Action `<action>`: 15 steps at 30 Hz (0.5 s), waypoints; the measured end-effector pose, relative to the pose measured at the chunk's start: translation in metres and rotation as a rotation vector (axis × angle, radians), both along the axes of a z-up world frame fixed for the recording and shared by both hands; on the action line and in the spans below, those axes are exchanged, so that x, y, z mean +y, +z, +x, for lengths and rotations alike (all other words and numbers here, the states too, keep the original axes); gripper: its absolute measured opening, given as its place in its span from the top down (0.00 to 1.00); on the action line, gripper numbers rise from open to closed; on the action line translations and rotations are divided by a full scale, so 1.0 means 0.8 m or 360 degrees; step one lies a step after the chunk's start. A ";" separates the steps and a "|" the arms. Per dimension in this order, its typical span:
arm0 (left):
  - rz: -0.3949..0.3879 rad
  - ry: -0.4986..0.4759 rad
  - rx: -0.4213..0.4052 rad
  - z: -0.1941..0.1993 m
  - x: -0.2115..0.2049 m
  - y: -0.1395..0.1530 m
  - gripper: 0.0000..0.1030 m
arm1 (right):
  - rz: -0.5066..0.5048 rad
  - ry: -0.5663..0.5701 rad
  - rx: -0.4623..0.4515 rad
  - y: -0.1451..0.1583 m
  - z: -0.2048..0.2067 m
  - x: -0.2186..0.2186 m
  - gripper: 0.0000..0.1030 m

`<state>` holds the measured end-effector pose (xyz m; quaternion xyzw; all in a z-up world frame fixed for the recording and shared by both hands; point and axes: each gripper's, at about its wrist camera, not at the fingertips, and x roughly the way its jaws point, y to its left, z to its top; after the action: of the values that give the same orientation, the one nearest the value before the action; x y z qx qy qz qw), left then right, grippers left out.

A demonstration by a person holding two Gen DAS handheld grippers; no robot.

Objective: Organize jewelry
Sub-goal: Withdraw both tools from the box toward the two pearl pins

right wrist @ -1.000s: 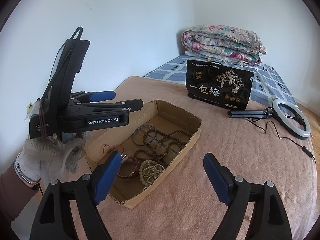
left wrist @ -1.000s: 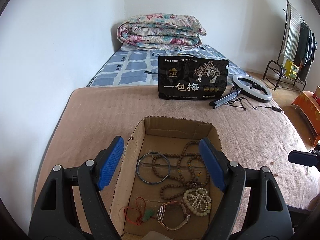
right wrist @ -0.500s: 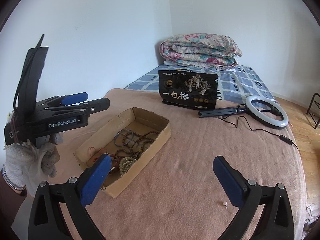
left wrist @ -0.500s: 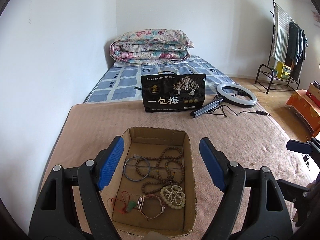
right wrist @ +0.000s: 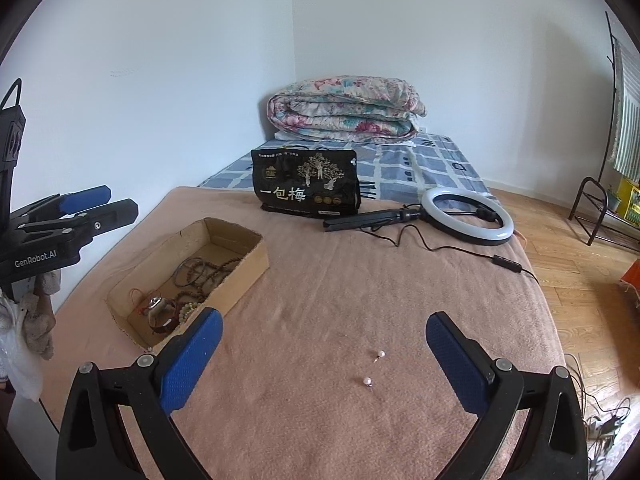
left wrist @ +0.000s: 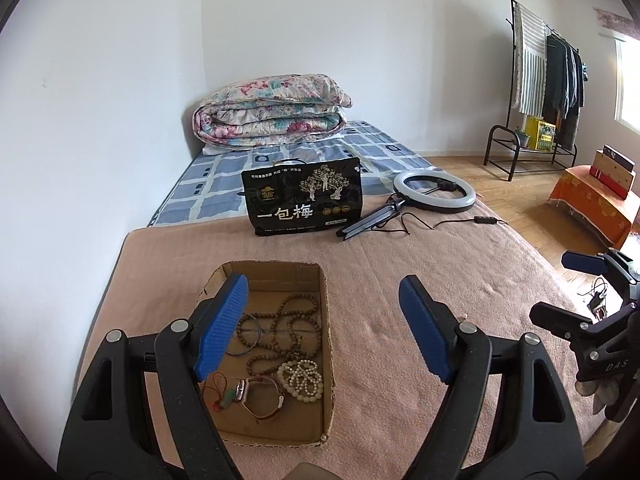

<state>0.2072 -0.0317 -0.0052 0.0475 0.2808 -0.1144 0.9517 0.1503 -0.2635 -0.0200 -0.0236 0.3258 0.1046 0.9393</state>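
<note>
A shallow cardboard box [left wrist: 280, 270] lies on the pink blanket. It holds a brown bead necklace [left wrist: 298, 320], a white bead bracelet [left wrist: 302, 376], a watch [left wrist: 260, 394], a blue bangle [left wrist: 246, 342] and a red cord with a green pendant [left wrist: 224, 398]. My left gripper [left wrist: 323, 284] hovers open and empty above the box's right wall. My right gripper [right wrist: 324, 318] is open wide over bare blanket, to the right of the box [right wrist: 240, 234]. Two small pearl earrings [right wrist: 380, 355] [right wrist: 366, 381] lie on the blanket, framed between its fingers. The left gripper [right wrist: 120, 200] shows at the left edge, held by a gloved hand.
A black snack bag [left wrist: 306, 204] and a ring light [left wrist: 434, 192] with its cable lie beyond the box. A folded floral quilt [left wrist: 272, 112] sits at the far wall. The bed edge drops to wood floor on the right, with a clothes rack [left wrist: 548, 80].
Both grippers have drawn back and shifted right, so the box now sits further left and lower in view. The right jaws have spread wider, and the two pearl earrings have come into its view.
</note>
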 end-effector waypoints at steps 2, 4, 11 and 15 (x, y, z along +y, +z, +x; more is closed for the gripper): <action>0.0007 -0.0019 -0.0005 -0.007 -0.007 0.001 0.22 | -0.0005 -0.0014 -0.0007 0.000 -0.005 -0.009 0.00; 0.0016 -0.0038 -0.0006 -0.013 -0.015 0.001 0.22 | -0.0010 -0.0026 -0.0008 -0.001 -0.010 -0.018 0.00; 0.0005 -0.0121 0.0051 -0.025 -0.042 -0.013 0.22 | 0.0012 -0.0082 0.0016 -0.012 -0.022 -0.057 0.00; 0.0014 -0.0173 0.0105 -0.030 -0.061 -0.033 0.22 | -0.0020 -0.0109 0.0038 -0.025 -0.028 -0.083 0.00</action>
<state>0.1829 -0.0805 -0.0317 0.0630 0.3094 -0.1663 0.9341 0.1279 -0.3297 -0.0398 -0.0171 0.3383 0.0705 0.9383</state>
